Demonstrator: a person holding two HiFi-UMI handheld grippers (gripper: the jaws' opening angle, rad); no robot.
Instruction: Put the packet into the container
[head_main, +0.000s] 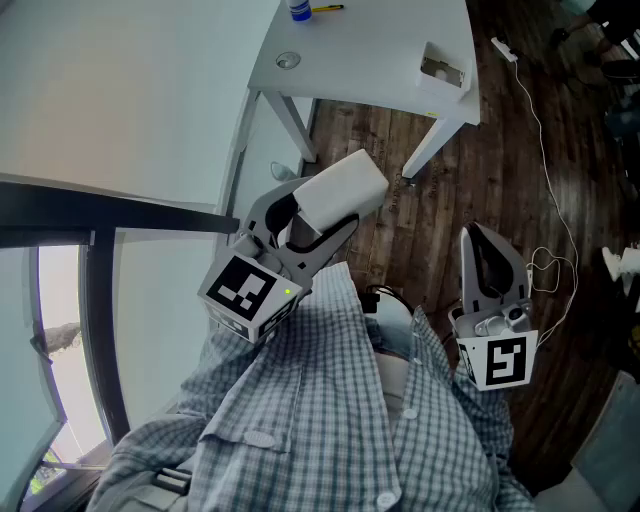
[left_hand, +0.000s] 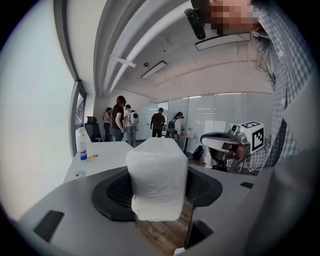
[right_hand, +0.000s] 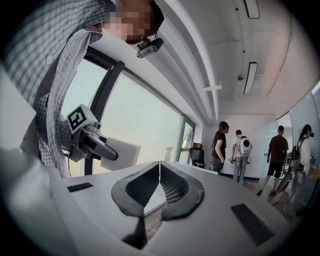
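My left gripper (head_main: 325, 212) is shut on a white, soft block-shaped packet (head_main: 343, 188), held in the air in front of the person's checked shirt. In the left gripper view the packet (left_hand: 157, 170) fills the gap between the black pads and sticks out ahead of the gripper (left_hand: 156, 194). A small open white box (head_main: 443, 70) sits near the right end of the white table (head_main: 370, 50) ahead. My right gripper (head_main: 484, 243) hangs over the wood floor, shut with nothing in it; its pads meet in the right gripper view (right_hand: 159, 174). That view also shows the packet (right_hand: 125, 153) at the left.
A blue-capped bottle (head_main: 298, 10), a yellow pen (head_main: 327, 8) and a small round disc (head_main: 287, 60) lie on the table's left part. A white cable (head_main: 548, 150) runs over the wood floor at the right. Several people (left_hand: 120, 120) stand far behind the table. A window wall is on the left.
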